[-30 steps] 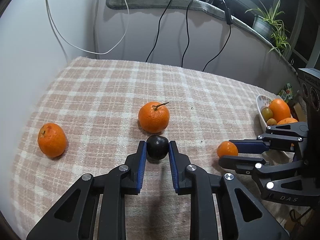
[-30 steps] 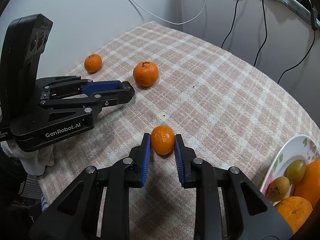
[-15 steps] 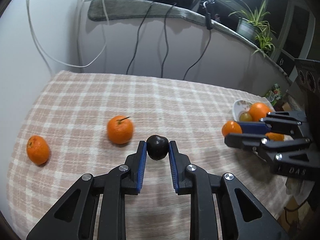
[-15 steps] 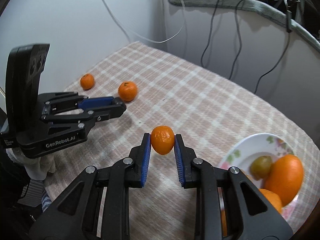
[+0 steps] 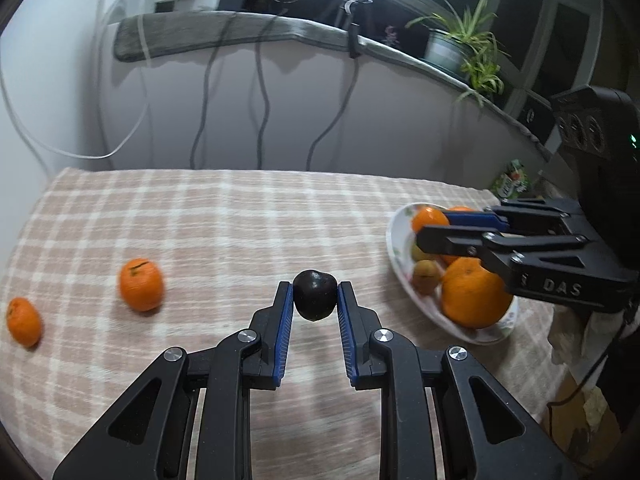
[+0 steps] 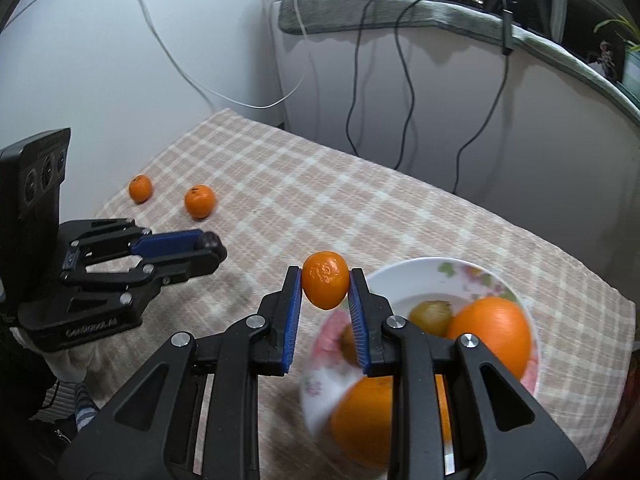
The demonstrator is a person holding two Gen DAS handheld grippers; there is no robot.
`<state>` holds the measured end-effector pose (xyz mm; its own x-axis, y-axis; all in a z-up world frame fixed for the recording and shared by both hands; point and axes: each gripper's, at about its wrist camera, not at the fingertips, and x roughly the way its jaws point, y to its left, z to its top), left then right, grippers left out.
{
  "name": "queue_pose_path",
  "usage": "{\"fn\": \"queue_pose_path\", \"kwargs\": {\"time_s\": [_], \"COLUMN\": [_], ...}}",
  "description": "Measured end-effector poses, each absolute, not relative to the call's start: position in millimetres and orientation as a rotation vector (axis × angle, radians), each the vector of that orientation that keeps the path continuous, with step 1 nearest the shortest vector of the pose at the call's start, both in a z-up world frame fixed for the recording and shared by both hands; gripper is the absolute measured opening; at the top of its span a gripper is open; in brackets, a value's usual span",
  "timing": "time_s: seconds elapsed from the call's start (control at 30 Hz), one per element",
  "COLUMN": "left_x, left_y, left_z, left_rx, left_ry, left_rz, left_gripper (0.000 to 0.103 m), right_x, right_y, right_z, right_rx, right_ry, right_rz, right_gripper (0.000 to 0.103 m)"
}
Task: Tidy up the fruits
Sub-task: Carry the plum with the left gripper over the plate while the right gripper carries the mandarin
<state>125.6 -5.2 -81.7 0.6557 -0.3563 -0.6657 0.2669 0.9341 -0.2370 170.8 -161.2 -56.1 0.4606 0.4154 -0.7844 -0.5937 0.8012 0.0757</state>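
checked tablecloth (image 5: 240, 216) carries two loose mandarins (image 5: 141, 284) at left, the left gripper (image 5: 315, 300) clamps a dark plum (image 5: 315, 294) mid-table, the right gripper (image 6: 325, 286) clamps a small orange (image 6: 325, 285) above the plate (image 6: 404, 280): both round fruits risk slipping or colliding there.

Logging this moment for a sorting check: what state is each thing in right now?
Left hand-held gripper: shut on the dark fruit.
Right hand-held gripper: shut on the small orange, above the plate's rim.
Plate: holding several fruits.
Two mandarins: loose on the checked cloth.
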Motion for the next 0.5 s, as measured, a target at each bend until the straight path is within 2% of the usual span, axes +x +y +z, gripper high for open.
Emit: {"fn": "queue_pose_path", "kwargs": {"time_s": [0.5], "left_x": [124], "left_y": [-71], "left_z": [-79], "left_rx": [-0.062], "left_ry": [0.792], "left_rz": [-0.488], "left_gripper": [0.021], "right_x": [188], "right_y": [-200], "right_z": [-61], "right_rx": [-0.163], "right_ry": [0.923], "right_rz": [0.57], "right_gripper": [0.024]}}
